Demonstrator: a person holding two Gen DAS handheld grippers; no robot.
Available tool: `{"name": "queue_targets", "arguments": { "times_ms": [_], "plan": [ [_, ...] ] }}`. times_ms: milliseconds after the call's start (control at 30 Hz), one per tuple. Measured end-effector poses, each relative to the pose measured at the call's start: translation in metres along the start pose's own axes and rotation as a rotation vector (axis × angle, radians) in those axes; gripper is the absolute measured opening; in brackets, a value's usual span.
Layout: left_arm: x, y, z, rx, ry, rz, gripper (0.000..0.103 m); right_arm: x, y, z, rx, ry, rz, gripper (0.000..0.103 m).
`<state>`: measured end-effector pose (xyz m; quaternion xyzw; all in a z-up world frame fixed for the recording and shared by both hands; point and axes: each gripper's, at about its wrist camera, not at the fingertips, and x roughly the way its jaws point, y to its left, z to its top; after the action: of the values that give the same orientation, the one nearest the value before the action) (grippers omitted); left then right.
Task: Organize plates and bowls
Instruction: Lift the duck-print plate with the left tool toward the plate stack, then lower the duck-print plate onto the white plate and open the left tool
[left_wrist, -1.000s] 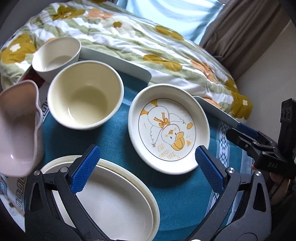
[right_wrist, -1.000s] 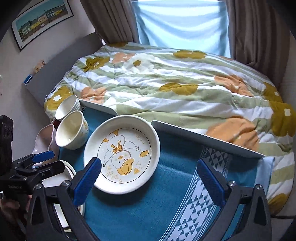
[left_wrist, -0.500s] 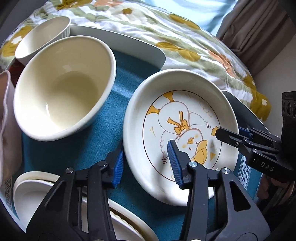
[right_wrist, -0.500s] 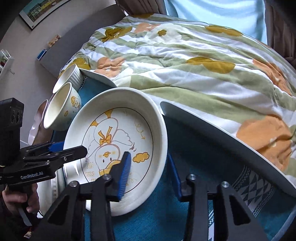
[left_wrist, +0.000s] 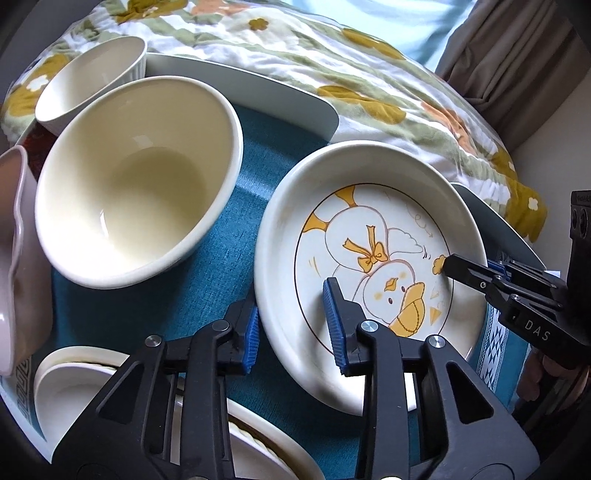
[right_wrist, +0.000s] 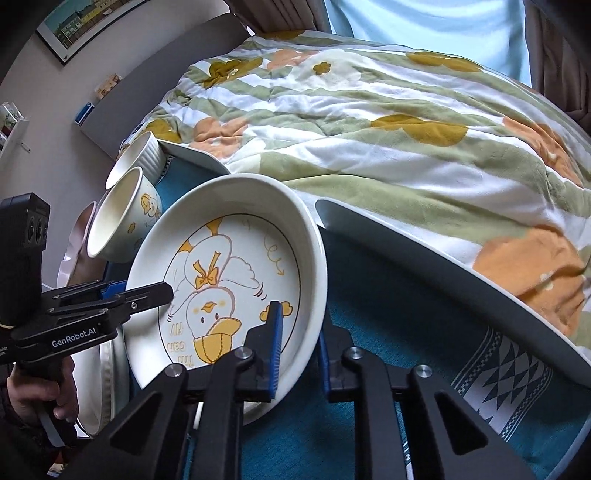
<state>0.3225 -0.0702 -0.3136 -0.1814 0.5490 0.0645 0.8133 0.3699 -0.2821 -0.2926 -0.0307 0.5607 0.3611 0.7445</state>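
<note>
both claws clamp the round white duck-print plate (left_wrist: 369, 258): left gripper (left_wrist: 293, 325) on its left rim, right gripper (right_wrist: 299, 345) opposite.

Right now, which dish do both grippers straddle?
The duck plate: left gripper and right gripper straddle opposite rims; the bowls stand untouched.

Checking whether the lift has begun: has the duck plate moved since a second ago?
Yes. In the right wrist view the duck plate now overlaps the duck bowl and is tilted, its right rim raised between the right claw fingers.
</note>
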Motion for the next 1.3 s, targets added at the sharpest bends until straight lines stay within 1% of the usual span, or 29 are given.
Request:
{"name": "queue_targets", "arguments": {
  "times_ms": [233, 367, 533, 733, 800, 867, 933, 1000, 1133, 1300],
  "plan": [
    [-0.026, -0.006, 0.003, 0.036, -0.051, -0.014, 0.028, -0.018, 0.006, -0.001, 0.012, -0.047, -0.007, 0.016],
    [-0.053, -0.009, 0.004, 0.059, -0.082, -0.039, 0.028, -0.039, 0.017, -0.001, 0.016, -0.09, -0.023, 0.016],
    [-0.1, -0.006, 0.002, 0.116, -0.132, -0.085, 0.028, -0.075, 0.043, -0.005, 0.042, -0.154, -0.052, 0.016],
    [-0.154, 0.022, -0.015, 0.199, -0.159, -0.151, 0.026, -0.108, 0.094, -0.026, 0.106, -0.222, -0.102, 0.016],
    [-0.165, 0.036, -0.023, 0.235, -0.153, -0.169, 0.024, -0.113, 0.113, -0.038, 0.136, -0.243, -0.118, 0.016],
    [-0.171, 0.053, -0.032, 0.263, -0.127, -0.191, 0.022, -0.114, 0.133, -0.053, 0.178, -0.259, -0.141, 0.016],
    [-0.175, 0.071, -0.043, 0.292, -0.104, -0.206, 0.017, -0.111, 0.152, -0.07, 0.234, -0.267, -0.163, 0.016],
    [-0.175, 0.088, -0.054, 0.329, -0.085, -0.215, 0.015, -0.104, 0.168, -0.086, 0.286, -0.272, -0.173, 0.016],
    [-0.165, 0.118, -0.072, 0.378, -0.032, -0.22, 0.015, -0.083, 0.195, -0.114, 0.371, -0.265, -0.188, 0.016],
    [-0.146, 0.147, -0.088, 0.392, 0.021, -0.218, 0.015, -0.057, 0.218, -0.142, 0.426, -0.247, -0.205, 0.016]
  ]
}}
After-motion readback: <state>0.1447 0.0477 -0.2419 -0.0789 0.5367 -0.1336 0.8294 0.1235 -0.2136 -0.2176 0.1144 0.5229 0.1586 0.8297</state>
